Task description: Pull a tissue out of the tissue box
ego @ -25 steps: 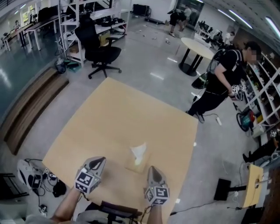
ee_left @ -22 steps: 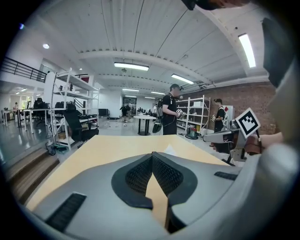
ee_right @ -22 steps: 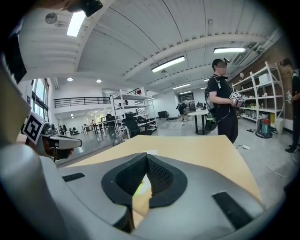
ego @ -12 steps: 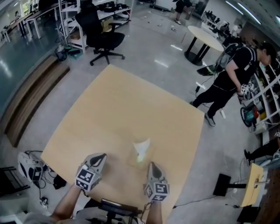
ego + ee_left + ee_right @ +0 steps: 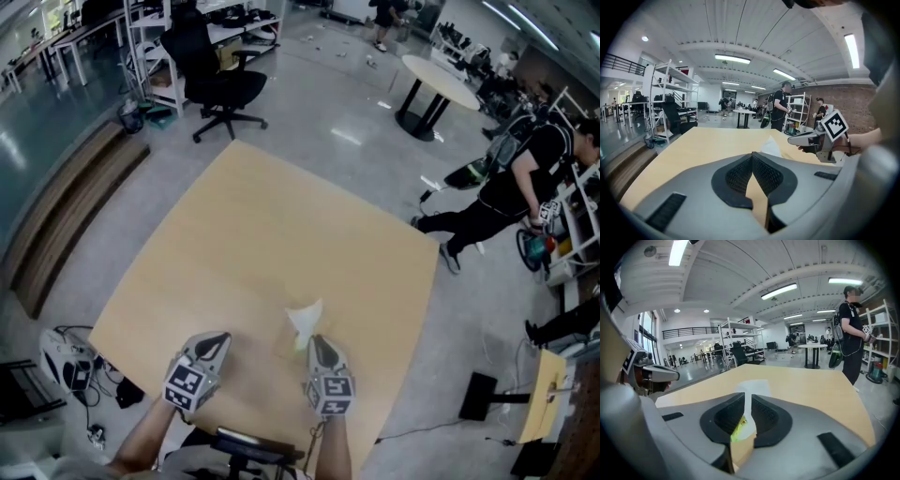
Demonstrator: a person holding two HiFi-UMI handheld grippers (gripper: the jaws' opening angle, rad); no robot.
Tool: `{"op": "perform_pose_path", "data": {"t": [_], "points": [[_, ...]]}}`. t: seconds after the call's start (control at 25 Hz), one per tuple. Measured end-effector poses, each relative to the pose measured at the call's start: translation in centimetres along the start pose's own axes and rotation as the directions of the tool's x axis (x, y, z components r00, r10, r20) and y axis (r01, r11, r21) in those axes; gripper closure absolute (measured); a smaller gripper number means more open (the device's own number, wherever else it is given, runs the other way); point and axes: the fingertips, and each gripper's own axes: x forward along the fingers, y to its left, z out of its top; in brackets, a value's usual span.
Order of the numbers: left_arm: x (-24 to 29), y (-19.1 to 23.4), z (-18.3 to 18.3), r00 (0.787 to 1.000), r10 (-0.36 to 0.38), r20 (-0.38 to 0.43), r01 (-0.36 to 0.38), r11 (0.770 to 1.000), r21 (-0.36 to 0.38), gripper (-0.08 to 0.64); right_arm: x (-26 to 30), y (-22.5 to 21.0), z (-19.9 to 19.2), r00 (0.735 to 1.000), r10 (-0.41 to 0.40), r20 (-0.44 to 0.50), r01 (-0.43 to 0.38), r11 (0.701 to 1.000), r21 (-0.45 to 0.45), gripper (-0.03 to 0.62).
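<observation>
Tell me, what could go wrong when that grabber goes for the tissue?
The right gripper is just opening its jaws, with a thin gap and the tissue ahead of it, not gripped; it might squash the tissue instead of catching it. The left gripper is shut and away from the tissue box, so the box may lift too.

head view: high above the wooden table (image 5: 262, 244), facing forward and steeply down; whole tabletop and surrounding floor in frame.
left gripper view: low at the table's near edge, close to the surface, facing across it; tissue (image 5: 771, 146) right of centre.
right gripper view: same edge, equally low; tissue dead ahead, very near.
shared by all three: table, tissue, standing person (image 5: 525, 178), round table (image 5: 441, 84).
</observation>
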Motion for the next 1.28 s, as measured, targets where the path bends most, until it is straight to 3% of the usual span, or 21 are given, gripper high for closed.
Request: {"op": "perform_pose_path", "data": {"t": [0.32, 1.04, 1.28], "points": [[0.0, 0.1, 0.0, 1.000, -0.001, -0.002, 0.001, 1.000, -0.002, 0.554, 3.1, -1.6, -1.0, 0.999, -0.047, -0.023, 0.047, 0.999, 0.004, 0.414], [-0.5, 1.3, -0.4, 0.999, 0.042, -0.003, -0.042, 0.999, -0.003, 0.554, 6.4, -1.7, -2.5, 0.995, -0.009, -0.098, 0.008, 1.000, -0.008, 0.420], [-0.4, 0.9, -0.4, 0.999, 0.046, -0.002, -0.046, 0.999, -0.002, 0.554, 6.3, -2.8, -3.1, 0.994, -0.043, -0.105, 0.042, 0.999, -0.008, 0.516]]}}
